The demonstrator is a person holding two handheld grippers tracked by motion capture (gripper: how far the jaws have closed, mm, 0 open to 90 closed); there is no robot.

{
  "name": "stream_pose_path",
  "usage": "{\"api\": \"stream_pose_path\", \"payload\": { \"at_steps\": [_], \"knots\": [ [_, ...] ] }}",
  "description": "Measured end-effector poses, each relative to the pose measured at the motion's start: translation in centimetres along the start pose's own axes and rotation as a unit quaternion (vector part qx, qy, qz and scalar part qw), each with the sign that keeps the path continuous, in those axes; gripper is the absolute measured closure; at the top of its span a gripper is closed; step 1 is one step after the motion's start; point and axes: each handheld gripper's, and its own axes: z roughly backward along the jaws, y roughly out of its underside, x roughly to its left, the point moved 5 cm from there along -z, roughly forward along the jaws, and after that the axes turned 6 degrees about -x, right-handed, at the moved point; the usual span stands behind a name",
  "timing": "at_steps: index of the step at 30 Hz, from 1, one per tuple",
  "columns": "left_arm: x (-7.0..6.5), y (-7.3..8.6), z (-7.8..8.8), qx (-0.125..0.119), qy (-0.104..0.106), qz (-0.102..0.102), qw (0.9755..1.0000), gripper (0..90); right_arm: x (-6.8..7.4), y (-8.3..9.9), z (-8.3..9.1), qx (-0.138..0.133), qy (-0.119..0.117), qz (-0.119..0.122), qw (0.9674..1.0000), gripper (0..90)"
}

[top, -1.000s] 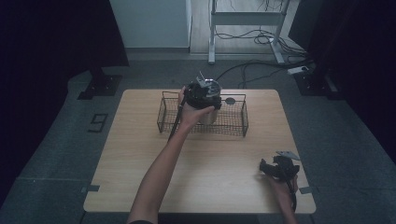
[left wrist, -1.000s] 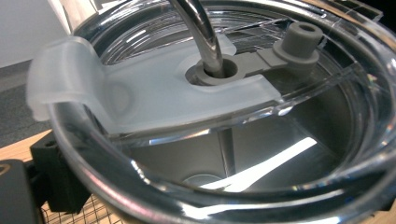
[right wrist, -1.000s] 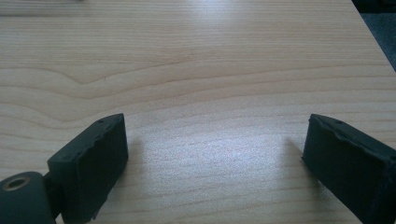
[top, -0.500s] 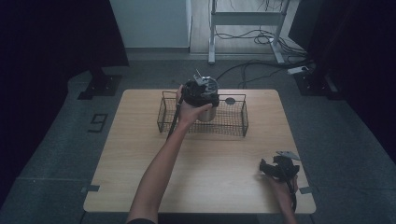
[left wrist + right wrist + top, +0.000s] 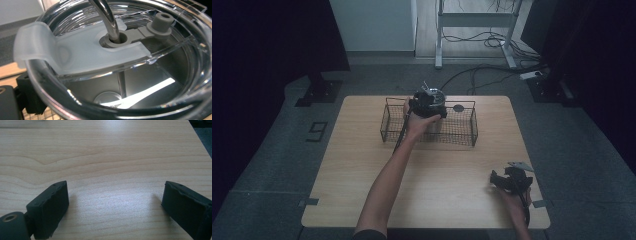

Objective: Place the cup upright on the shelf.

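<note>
A steel tumbler point(image 5: 435, 123) with a clear lid point(image 5: 82, 53) and a metal straw point(image 5: 108, 18) stands upright inside the black wire basket point(image 5: 464, 132) at the table's far middle. My left gripper point(image 5: 428, 103) comes down on it from above and is shut on the tumbler's rim. One black finger point(image 5: 28, 98) presses the outside of the rim in the left gripper view, and the other is hidden. My right gripper point(image 5: 494, 181) rests low over the table's near right corner. It is open, and bare wood shows between its jaws point(image 5: 115, 202).
A small dark disc point(image 5: 458, 107) lies at the basket's far rim. The light wooden table point(image 5: 437, 195) stands on grey carpet. Cables and a desk frame point(image 5: 477, 20) lie on the floor beyond the far edge.
My left gripper and the tumbler have shifted only slightly over the basket. The right gripper has not moved.
</note>
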Motion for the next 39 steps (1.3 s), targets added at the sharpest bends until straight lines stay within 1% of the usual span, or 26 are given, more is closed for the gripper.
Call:
{"api": "stream_pose_path", "payload": {
  "at_steps": [1,3,4,5,6,8,11,14,15,17,19,20,22,23,24,25,28,33,34,35,36,37,39],
  "knots": [
    [0.0,0.0,0.0,0.0,0.0,0.0,1.0,4.3,0.0,0.0,0.0,0.0,0.0,0.0,1.0,6.9],
    [-0.2,0.9,-0.7,0.011,-0.002,-0.001,0.9999,4.3,0.0,0.0,0.0,0.001,0.0,-0.001,1.0,7.0],
    [-0.2,0.9,-0.7,0.011,-0.002,-0.001,0.9999,4.3,0.0,0.0,0.0,0.001,0.0,-0.001,1.0,7.0],
    [-0.3,1.4,-1.0,0.016,-0.001,0.0,0.9999,4.3,0.0,0.0,0.0,0.001,0.0,-0.001,1.0,7.0],
    [-0.3,1.4,-1.0,0.016,-0.001,0.0,0.9999,4.3,0.0,0.0,0.0,0.0,0.0,-0.001,1.0,7.0],
    [-0.4,2.0,-1.3,0.02,0.001,-0.001,0.9998,4.3,0.0,0.0,0.0,0.001,0.0,-0.001,1.0,7.0],
    [-0.5,2.1,-1.3,0.012,0.002,0.002,0.9999,4.3,0.0,0.0,0.0,0.001,0.0,-0.001,1.0,7.1],
    [-0.6,2.4,-1.2,0.014,0.004,-0.001,0.9999,4.2,0.0,0.0,0.0,0.001,0.001,-0.001,1.0,7.2],
    [-0.6,2.5,-1.1,0.014,0.007,-0.005,0.9999,4.2,0.0,0.0,0.0,0.001,0.001,-0.001,1.0,7.2],
    [-0.5,2.6,-0.9,0.017,0.013,-0.003,0.9998,4.0,0.0,0.0,0.0,0.001,0.001,-0.001,1.0,7.2],
    [-0.4,2.6,-0.8,0.021,0.012,-0.001,0.9997,3.8,0.0,0.0,0.0,0.001,0.001,-0.001,1.0,7.3],
    [-0.2,2.7,-0.4,0.019,0.009,0.006,0.9998,3.5,0.0,0.0,0.0,0.0,0.002,0.0,1.0,7.3],
    [-0.1,2.8,-0.2,0.016,0.01,0.004,0.9998,0.0,0.0,0.0,0.0,0.0,0.002,-0.001,1.0,7.3],
    [0.1,2.8,0.2,0.008,0.01,0.004,0.9999,0.0,0.0,0.0,0.0,0.0,0.002,-0.001,1.0,7.4],
    [0.1,2.8,0.2,0.008,0.01,0.004,0.9999,0.0,0.0,0.0,0.0,0.0,0.002,-0.001,1.0,7.4],
    [0.2,2.7,0.7,0.0,0.014,0.007,0.9999,0.0,0.0,0.0,0.0,0.0,0.002,-0.001,1.0,7.5],
    [0.4,2.6,1.6,-0.01,0.019,0.011,0.9997,0.0,0.0,0.0,0.0,0.0,0.002,-0.001,1.0,7.5],
    [0.7,2.8,3.0,-0.022,0.03,0.018,0.9992,0.0,0.0,0.0,0.0,0.0,0.002,-0.001,1.0,7.7],
    [0.7,2.8,3.0,-0.022,0.03,0.018,0.9992,0.0,0.0,0.0,0.0,0.0,0.002,-0.001,1.0,7.7],
    [0.7,3.0,3.7,-0.024,0.039,0.019,0.9988,0.0,0.0,0.0,0.0,-0.001,0.003,-0.001,1.0,7.8],
    [0.7,3.0,3.7,-0.024,0.039,0.019,0.9988,0.0,0.0,0.0,0.0,-0.001,0.003,-0.001,1.0,7.8],
    [0.6,3.2,4.4,-0.027,0.047,0.017,0.9984,0.0,0.0,0.0,0.1,0.0,0.003,-0.001,1.0,7.9],
    [0.4,3.6,5.1,-0.025,0.054,0.008,0.9982,0.0,0.0,0.0,0.1,0.0,0.003,-0.001,1.0,7.9]
  ]
}}
